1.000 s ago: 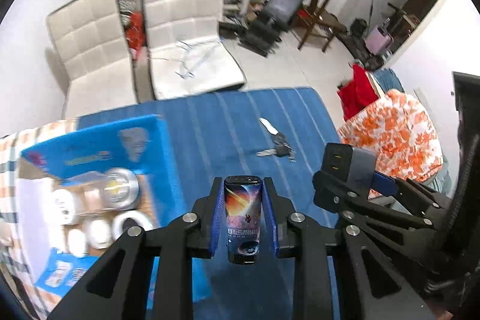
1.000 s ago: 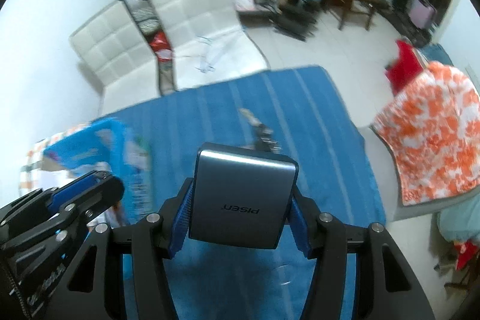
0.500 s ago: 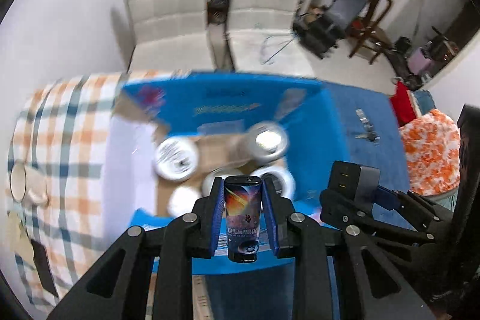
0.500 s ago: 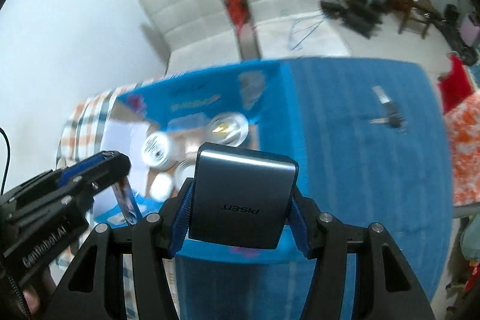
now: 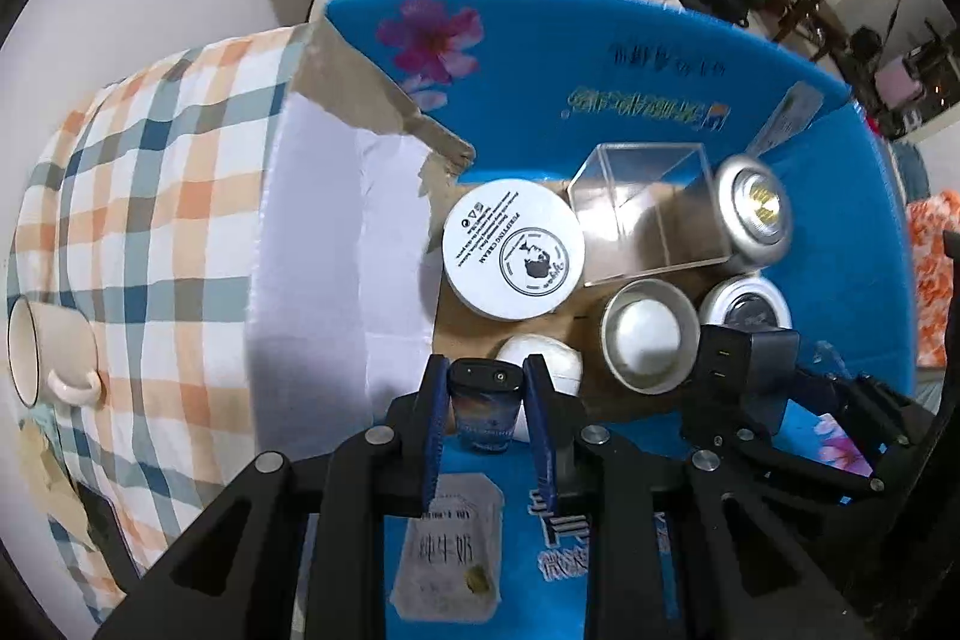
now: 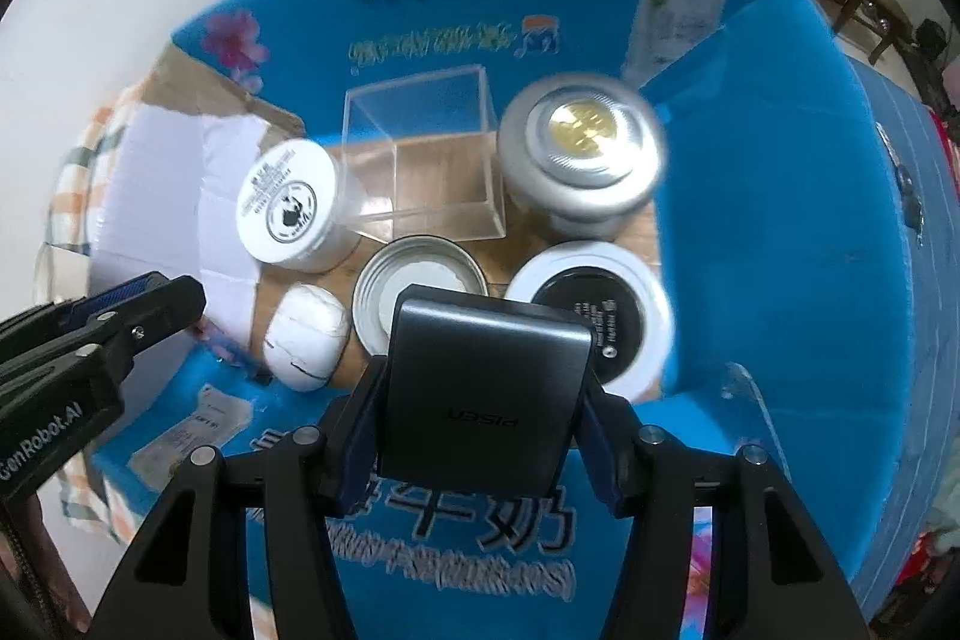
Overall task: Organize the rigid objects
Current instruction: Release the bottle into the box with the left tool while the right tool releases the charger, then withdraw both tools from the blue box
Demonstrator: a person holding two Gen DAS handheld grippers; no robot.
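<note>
Left wrist view | left gripper [image 5: 485,412] clamping a small printed bottle [image 5: 483,403], right gripper [image 6: 483,400] clamping a grey power bank [image 6: 480,388] | both now hovering over the blue box [image 5: 600,58] instead of the bedspread | drop-off nearing

The left gripper [image 5: 486,403] covers the near side of the white rounded object [image 5: 549,353] and the lower part of the small printed device [image 5: 485,409] between its fingers. The power bank [image 6: 480,388] in the right gripper [image 6: 483,415] hides the near half of the metal tin [image 6: 414,274] and part of the black-topped jar [image 6: 591,304]. The silver jar [image 6: 579,148] near the blue box's [image 6: 780,220] far right corner is motion-blurred, as is the box's printing. The mug [image 5: 45,349] is perhaps cut by the picture's left edge.
</note>
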